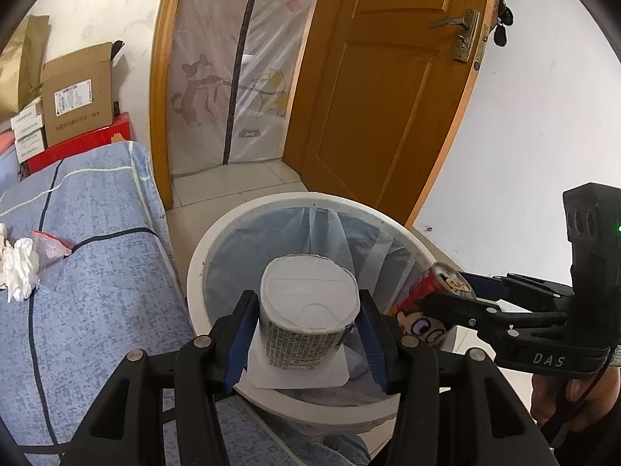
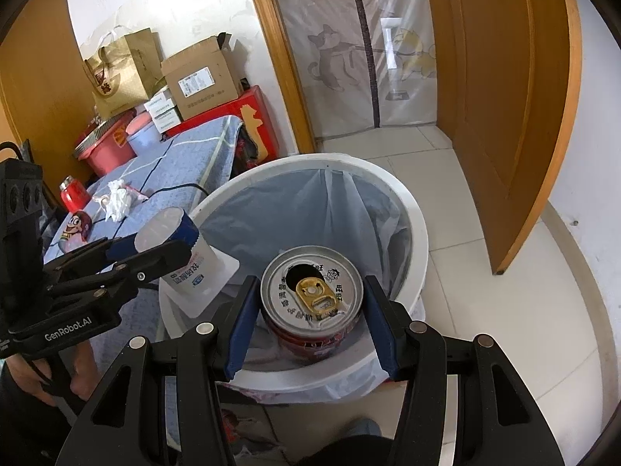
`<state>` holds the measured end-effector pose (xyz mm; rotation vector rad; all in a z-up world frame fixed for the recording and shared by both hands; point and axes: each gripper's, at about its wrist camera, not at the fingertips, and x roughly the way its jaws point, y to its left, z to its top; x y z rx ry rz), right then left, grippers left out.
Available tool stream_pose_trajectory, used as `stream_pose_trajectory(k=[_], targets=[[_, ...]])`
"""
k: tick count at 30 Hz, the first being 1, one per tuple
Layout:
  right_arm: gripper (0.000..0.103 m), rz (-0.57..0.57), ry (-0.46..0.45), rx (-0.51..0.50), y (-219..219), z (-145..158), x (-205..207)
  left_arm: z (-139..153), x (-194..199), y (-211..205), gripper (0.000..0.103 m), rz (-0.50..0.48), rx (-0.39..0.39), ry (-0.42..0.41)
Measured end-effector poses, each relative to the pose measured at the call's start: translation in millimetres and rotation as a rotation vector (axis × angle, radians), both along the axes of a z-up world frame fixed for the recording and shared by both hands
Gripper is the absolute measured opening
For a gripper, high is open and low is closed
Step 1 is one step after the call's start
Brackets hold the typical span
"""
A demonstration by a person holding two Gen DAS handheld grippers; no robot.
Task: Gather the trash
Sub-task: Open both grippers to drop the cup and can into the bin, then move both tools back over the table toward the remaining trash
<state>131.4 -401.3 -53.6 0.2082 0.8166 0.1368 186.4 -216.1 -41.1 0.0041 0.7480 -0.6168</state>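
Note:
My left gripper (image 1: 308, 305) is shut on a white yogurt cup (image 1: 306, 291), held with its foil lid pointing down over the white bin (image 1: 217, 233) with its pale blue liner. My right gripper (image 2: 311, 289) is shut on a red drink can (image 2: 310, 330) with a gold pull tab, held over the same bin (image 2: 419, 233). In the left wrist view the right gripper (image 1: 446, 289) and its can (image 1: 417, 291) hang at the bin's right rim. The right wrist view has the left gripper (image 2: 155, 240) and cup (image 2: 202, 268) at the bin's left rim.
A surface covered in blue cloth (image 1: 97, 310) stands left of the bin, with a crumpled tissue (image 1: 19, 268), a plastic wrapper (image 1: 50, 248), another cartoon can (image 2: 75, 229) and a red flask (image 2: 70, 194). Boxes (image 1: 77, 97) are stacked behind. An orange door (image 1: 388, 97) stands open.

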Motion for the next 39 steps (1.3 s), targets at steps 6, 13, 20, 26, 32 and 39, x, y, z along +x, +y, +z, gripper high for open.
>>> stream_pose_trajectory(k=[6,13,20,26,32,39], targets=[[0.054,-0.011,-0.015,-0.006,-1,5,-2,2,-3,4,0.051,0.012,-0.004,-0.006],[0.054,-0.008,-0.036,-0.005,2,13,-6,8,-7,11,0.053,0.030,-0.018,-0.020],[0.054,0.002,-0.049,0.000,5,18,-10,13,-8,18,0.060,0.045,-0.038,-0.019],[0.054,0.007,-0.069,0.006,8,24,-15,23,-16,29,0.060,0.064,-0.055,-0.029],[0.054,0.033,-0.082,0.009,20,30,-18,29,-28,49,0.060,0.110,-0.062,-0.037],[0.054,0.093,-0.113,0.009,44,41,-26,37,-46,75,0.060,0.174,-0.047,-0.057]])
